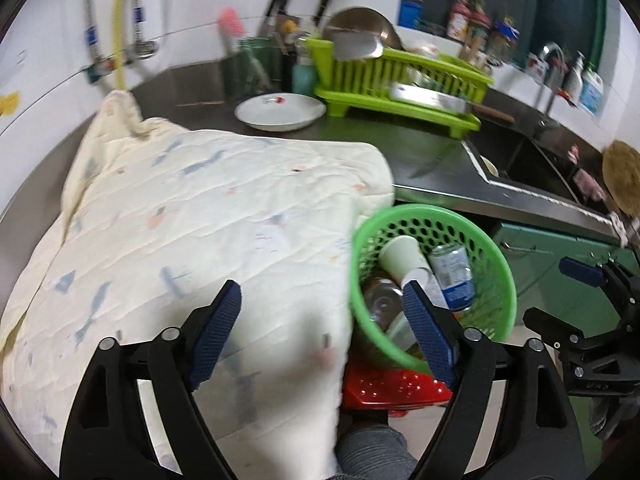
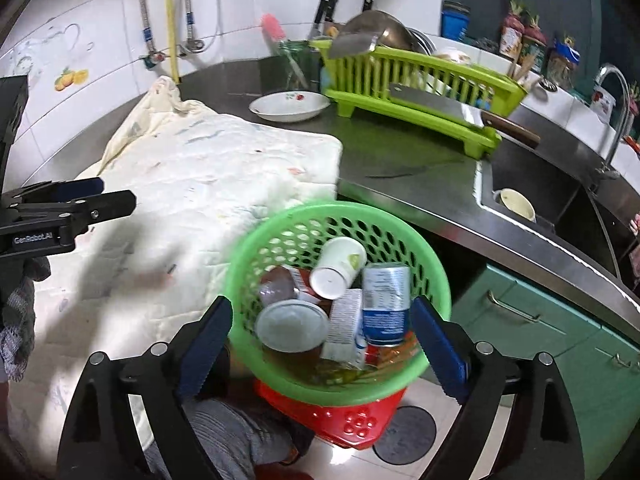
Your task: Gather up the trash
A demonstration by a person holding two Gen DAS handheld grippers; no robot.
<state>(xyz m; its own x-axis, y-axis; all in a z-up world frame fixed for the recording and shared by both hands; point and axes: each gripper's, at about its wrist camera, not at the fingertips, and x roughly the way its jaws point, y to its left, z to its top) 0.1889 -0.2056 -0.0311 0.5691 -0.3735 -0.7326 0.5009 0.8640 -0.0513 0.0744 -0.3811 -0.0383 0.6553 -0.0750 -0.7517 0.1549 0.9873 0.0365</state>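
Note:
A green perforated basket (image 2: 280, 226) (image 1: 496, 276) stands on a red stool (image 2: 340, 416) beside the counter. It holds a white paper cup (image 2: 338, 266) (image 1: 402, 258), a blue-and-white can (image 2: 386, 304) (image 1: 452, 272), a lidded plastic cup (image 2: 290, 328), a small carton (image 2: 344, 330) and a dark bottle (image 2: 276, 284). My right gripper (image 2: 322, 342) hovers open above the basket, nothing between its fingers. My left gripper (image 1: 326, 330) is open over the edge of a cream quilted cloth (image 1: 200, 216) (image 2: 208, 176), left of the basket, holding nothing.
The cloth covers the steel counter (image 2: 400, 192). Behind it sit a white dish (image 2: 290, 106), a lime dish rack (image 2: 420, 88) with a cleaver, and a utensil jar (image 2: 298, 62). A sink (image 2: 552, 192) with a cup lies right, green cabinets (image 2: 552, 332) below. A person's grey-clad leg (image 2: 224, 440) is under the grippers.

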